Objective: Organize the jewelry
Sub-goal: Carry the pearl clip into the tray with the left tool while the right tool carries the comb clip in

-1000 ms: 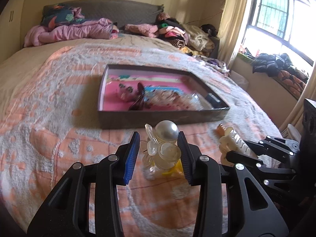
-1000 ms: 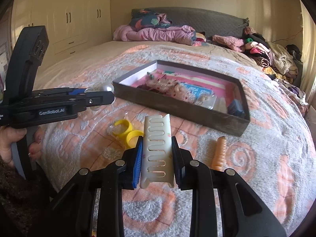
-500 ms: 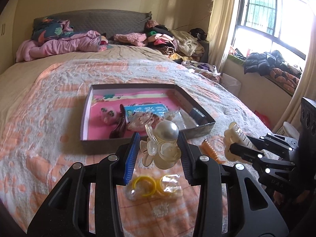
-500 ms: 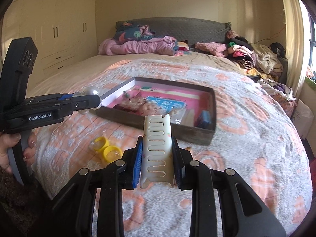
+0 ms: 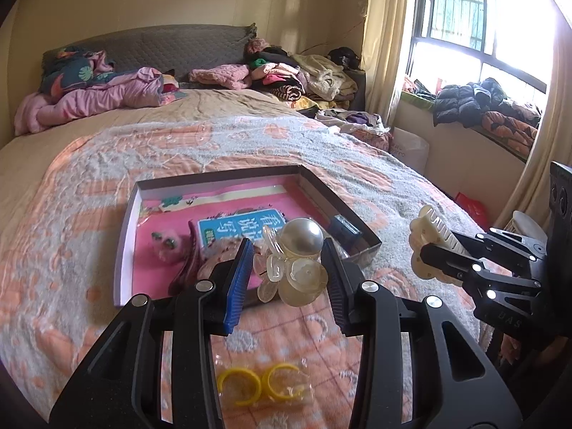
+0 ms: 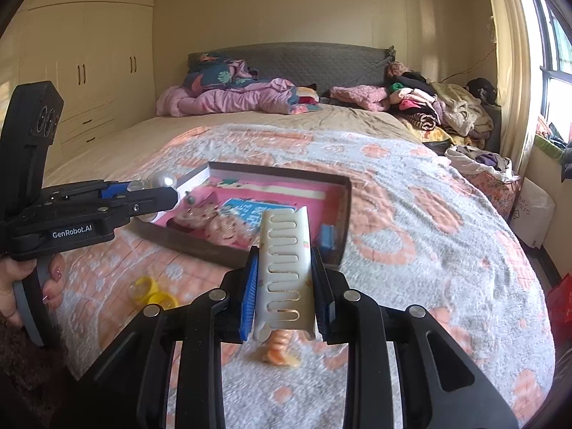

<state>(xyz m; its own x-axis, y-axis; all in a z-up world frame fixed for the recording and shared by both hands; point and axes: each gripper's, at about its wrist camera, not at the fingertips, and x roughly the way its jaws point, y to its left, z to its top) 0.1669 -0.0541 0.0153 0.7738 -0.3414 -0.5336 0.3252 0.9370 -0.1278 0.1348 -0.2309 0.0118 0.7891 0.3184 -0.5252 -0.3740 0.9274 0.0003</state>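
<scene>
My left gripper (image 5: 286, 268) is shut on a pearl-and-clear-petal hair ornament (image 5: 293, 261), held in the air just short of the near edge of the shallow dark tray (image 5: 125, 236). The tray has a pink lining and holds several hair accessories and a blue card. My right gripper (image 6: 284, 282) is shut on a cream claw hair clip (image 6: 284, 264), also lifted above the bed, near the tray's front right corner (image 6: 343, 246). In the left wrist view the clip (image 5: 429, 239) shows at the right. Seen from the right wrist, the left gripper (image 6: 157, 189) hovers by the tray's left wall.
Two yellow rings in a clear packet (image 5: 264, 386) lie on the orange and grey bedspread (image 5: 71, 214) under my left gripper. An orange spiral clip (image 6: 280, 350) lies below the right gripper. Folded clothes (image 5: 293, 75) pile at the headboard. A hand (image 6: 21, 286) grips the left handle.
Both grippers have risen and drawn back from the bedspread with their items still held. The tray now sits lower and farther in both views, and the yellow rings have come into sight below.
</scene>
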